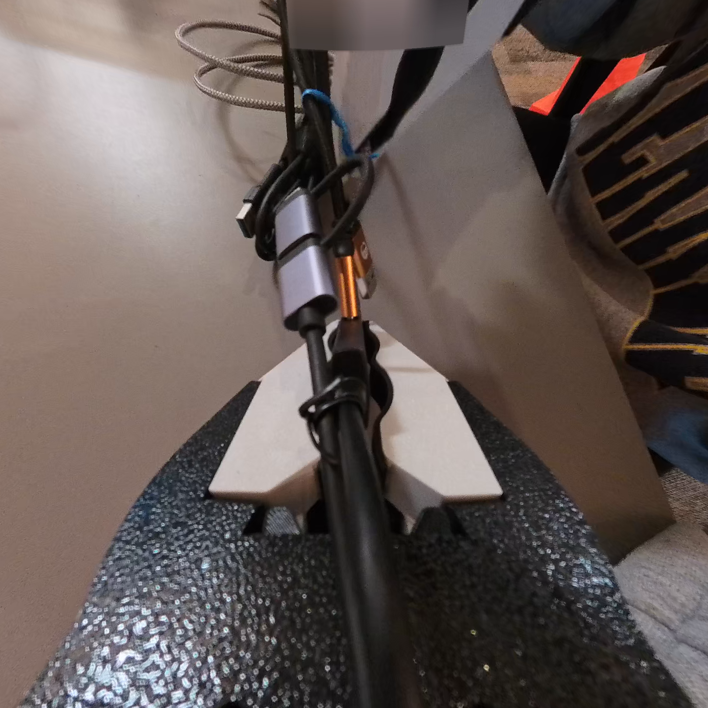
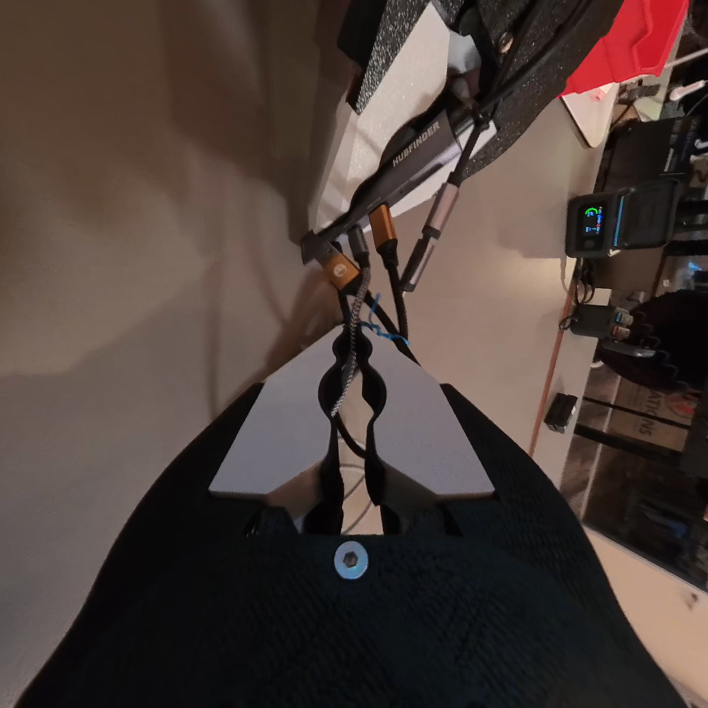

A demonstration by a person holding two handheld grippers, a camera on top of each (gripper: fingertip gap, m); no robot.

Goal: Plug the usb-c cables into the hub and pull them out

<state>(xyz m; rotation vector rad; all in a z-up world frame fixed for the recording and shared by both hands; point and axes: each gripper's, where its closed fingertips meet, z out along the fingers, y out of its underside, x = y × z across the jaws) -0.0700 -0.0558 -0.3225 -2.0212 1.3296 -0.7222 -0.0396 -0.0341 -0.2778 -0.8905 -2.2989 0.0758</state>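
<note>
In the right wrist view the grey hub (image 2: 417, 153) hangs between the speckled fingers (image 2: 383, 57) of my left gripper. An orange plug (image 2: 382, 230), a grey plug (image 2: 358, 245) and an orange flat plug (image 2: 339, 270) sit at its lower edge. My right gripper (image 2: 351, 341) is shut on the grey braided cable (image 2: 350, 367) that runs down from the grey plug. In the left wrist view my left gripper (image 1: 350, 337) is shut on the hub (image 1: 346, 352), seen edge-on. The orange plug (image 1: 348, 287) sticks out beyond it, beside two grey adapters (image 1: 302, 268).
A blue tie (image 1: 329, 111) bundles the black cables. A beige braided cable (image 1: 230, 65) lies coiled on the beige table (image 1: 115, 268). A grey panel (image 1: 479, 268) stands to the right, with a person's patterned garment (image 1: 651, 191) beyond. A device with a lit screen (image 2: 597, 226) and shelves stand right.
</note>
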